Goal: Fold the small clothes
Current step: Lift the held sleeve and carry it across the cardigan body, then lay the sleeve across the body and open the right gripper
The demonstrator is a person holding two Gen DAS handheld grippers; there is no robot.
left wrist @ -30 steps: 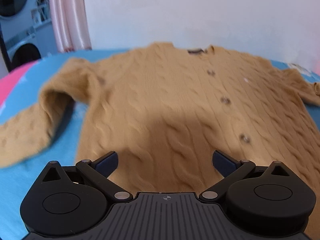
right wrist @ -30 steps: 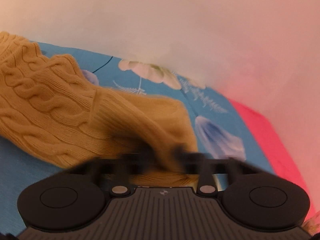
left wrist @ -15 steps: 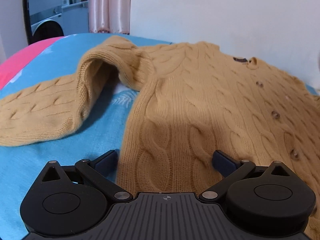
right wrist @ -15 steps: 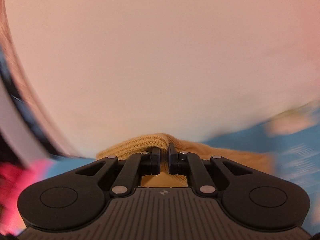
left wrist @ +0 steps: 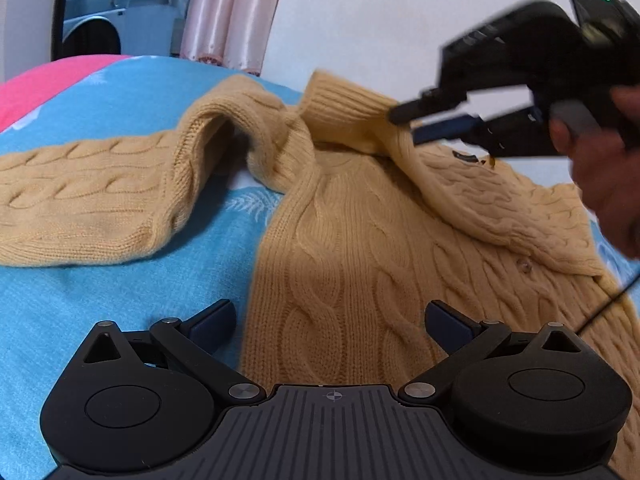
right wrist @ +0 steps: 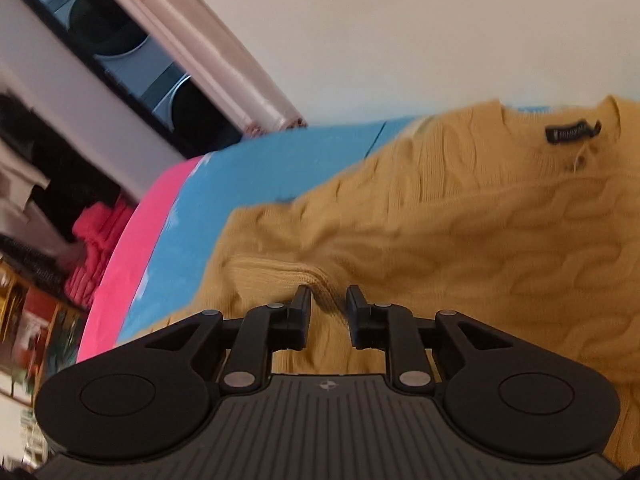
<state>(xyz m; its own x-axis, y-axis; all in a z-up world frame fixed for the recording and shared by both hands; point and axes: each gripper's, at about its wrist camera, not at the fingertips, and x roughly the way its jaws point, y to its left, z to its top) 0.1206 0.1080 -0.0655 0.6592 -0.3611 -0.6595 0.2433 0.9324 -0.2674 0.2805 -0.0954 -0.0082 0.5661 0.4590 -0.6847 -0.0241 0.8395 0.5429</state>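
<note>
My left gripper hangs wide open above the sweater's near hem, holding nothing; the sweater lies flat on the blue bedspread, one sleeve stretched left. Far right, my right gripper has the other sleeve's cuff between its fingers. From the right wrist, my right gripper's jaws are opening, knit between them, pads clear.

Left gripper: black ribbed body, round side discs, silver pivot screws, navy pads. Right gripper: same black build, green light on top.
</note>
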